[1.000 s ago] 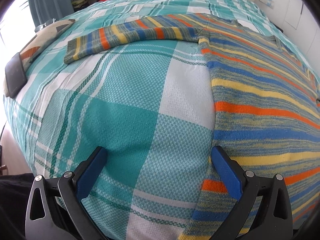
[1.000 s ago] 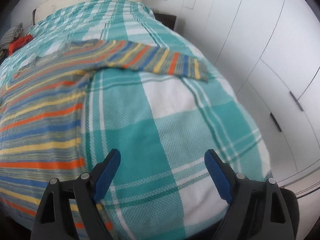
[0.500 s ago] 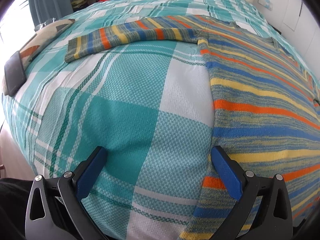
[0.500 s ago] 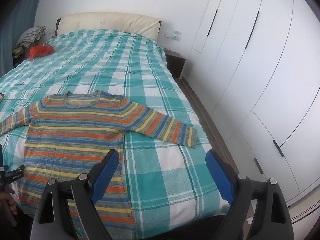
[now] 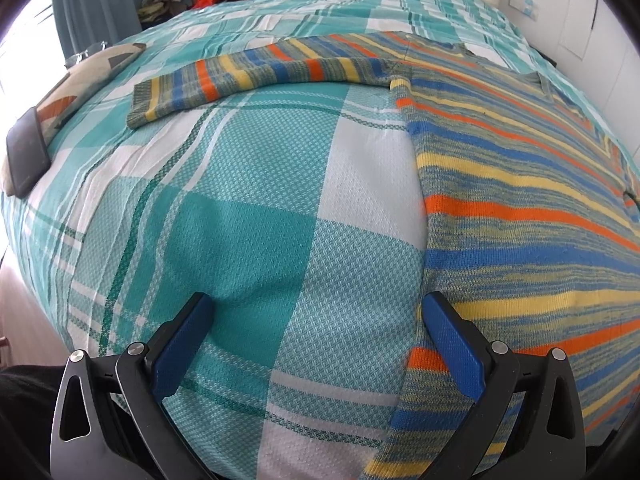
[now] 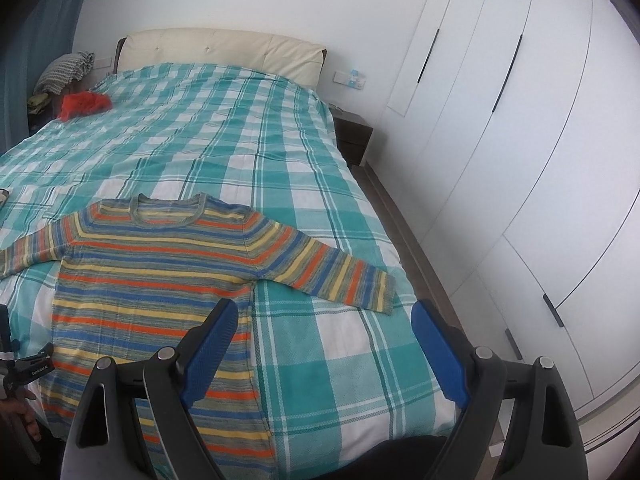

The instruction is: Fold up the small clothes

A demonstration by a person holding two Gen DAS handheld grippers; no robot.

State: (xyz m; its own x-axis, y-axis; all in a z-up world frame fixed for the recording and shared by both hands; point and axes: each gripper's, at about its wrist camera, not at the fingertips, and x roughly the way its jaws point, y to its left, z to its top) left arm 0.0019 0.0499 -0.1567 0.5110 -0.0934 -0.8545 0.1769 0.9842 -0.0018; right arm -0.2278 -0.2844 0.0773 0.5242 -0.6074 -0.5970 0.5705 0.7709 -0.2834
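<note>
A striped sweater [image 6: 160, 268] in orange, blue, yellow and grey lies flat and face up on the bed, both sleeves spread out. In the left wrist view the sweater [image 5: 520, 208] fills the right side, its left sleeve [image 5: 256, 74] stretching left. My left gripper [image 5: 320, 320] is open and empty, low over the bedspread at the sweater's left hem edge. My right gripper [image 6: 324, 320] is open and empty, held high above the foot of the bed, over the sweater's right hem side. The left gripper [image 6: 24, 368] shows at the far left of the right wrist view.
The bed has a teal and white checked cover [image 6: 224, 128]. A red garment [image 6: 84, 104] and a grey folded pile [image 6: 64, 72] lie near the headboard. A patterned cushion [image 5: 80, 80] and a dark phone [image 5: 26, 156] lie at the left edge. White wardrobes [image 6: 500, 140] stand on the right.
My right gripper has risen and pulled back from close over the bedspread to a high view of the whole bed. The left gripper has barely moved.
</note>
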